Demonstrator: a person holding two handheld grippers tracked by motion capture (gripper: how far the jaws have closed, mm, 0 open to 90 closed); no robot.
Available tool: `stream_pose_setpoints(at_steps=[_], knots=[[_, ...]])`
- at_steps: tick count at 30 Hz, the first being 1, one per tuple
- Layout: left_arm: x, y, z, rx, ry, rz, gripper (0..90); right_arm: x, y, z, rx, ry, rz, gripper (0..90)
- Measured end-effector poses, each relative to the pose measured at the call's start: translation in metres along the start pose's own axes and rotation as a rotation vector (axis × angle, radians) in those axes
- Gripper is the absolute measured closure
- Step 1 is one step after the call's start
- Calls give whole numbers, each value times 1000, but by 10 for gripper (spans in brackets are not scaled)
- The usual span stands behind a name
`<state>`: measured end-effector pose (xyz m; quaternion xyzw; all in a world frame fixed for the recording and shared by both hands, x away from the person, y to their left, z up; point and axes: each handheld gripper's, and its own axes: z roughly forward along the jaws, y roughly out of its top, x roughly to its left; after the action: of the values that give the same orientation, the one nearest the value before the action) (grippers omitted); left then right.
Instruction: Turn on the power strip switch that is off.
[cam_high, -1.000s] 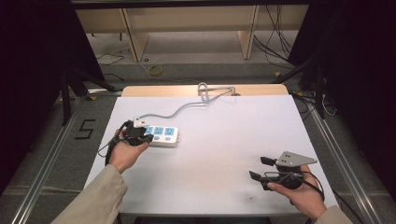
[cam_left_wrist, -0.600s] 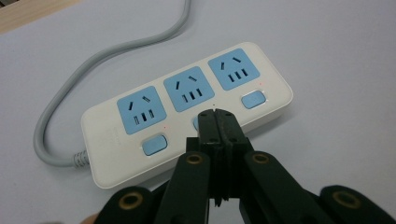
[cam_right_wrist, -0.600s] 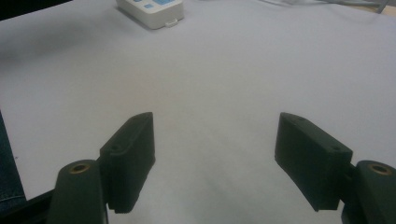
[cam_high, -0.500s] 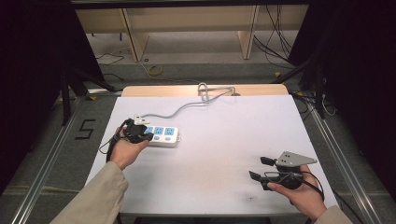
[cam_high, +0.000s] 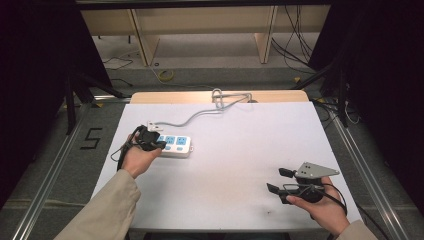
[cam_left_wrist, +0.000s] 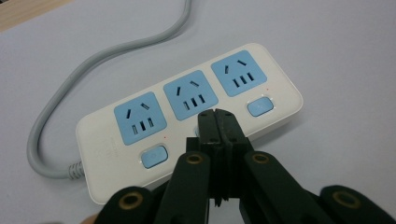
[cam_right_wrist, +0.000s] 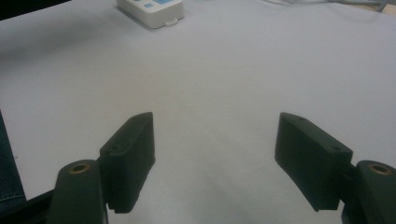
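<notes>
A white power strip (cam_high: 176, 145) with three blue sockets and blue switches lies on the left half of the white table (cam_high: 240, 150). Its grey cord (cam_high: 195, 116) runs to the table's far edge. My left gripper (cam_high: 159, 144) is shut, its tips over the strip. In the left gripper view the closed tips (cam_left_wrist: 216, 122) sit on the power strip (cam_left_wrist: 187, 116) at the middle switch, hiding it. My right gripper (cam_high: 280, 181) rests open near the front right, nothing between its jaws. The right gripper view has the gripper (cam_right_wrist: 215, 154) over bare table and the power strip (cam_right_wrist: 150, 10) far off.
The cord coils into a loop (cam_high: 220, 97) at the table's wooden far edge (cam_high: 220, 96). Metal rails (cam_high: 365, 170) flank the table. Shelving legs (cam_high: 142, 37) and floor cables (cam_high: 295, 50) lie beyond it.
</notes>
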<state>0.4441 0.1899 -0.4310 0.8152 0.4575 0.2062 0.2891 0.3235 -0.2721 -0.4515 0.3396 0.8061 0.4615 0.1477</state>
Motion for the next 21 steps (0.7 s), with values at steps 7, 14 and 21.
stream_pose_setpoints(at_steps=[7, 14, 21], knots=[[2, 2, 3, 5, 3, -2, 900, 0, 0, 0, 0, 1, 0, 290], [3, 3, 6, 12, 2, -6, 900, 0, 0, 0, 1, 1, -1, 290], [4, 6, 9, 19, 0, -3, 900, 0, 0, 0, 5, 1, 3, 290]])
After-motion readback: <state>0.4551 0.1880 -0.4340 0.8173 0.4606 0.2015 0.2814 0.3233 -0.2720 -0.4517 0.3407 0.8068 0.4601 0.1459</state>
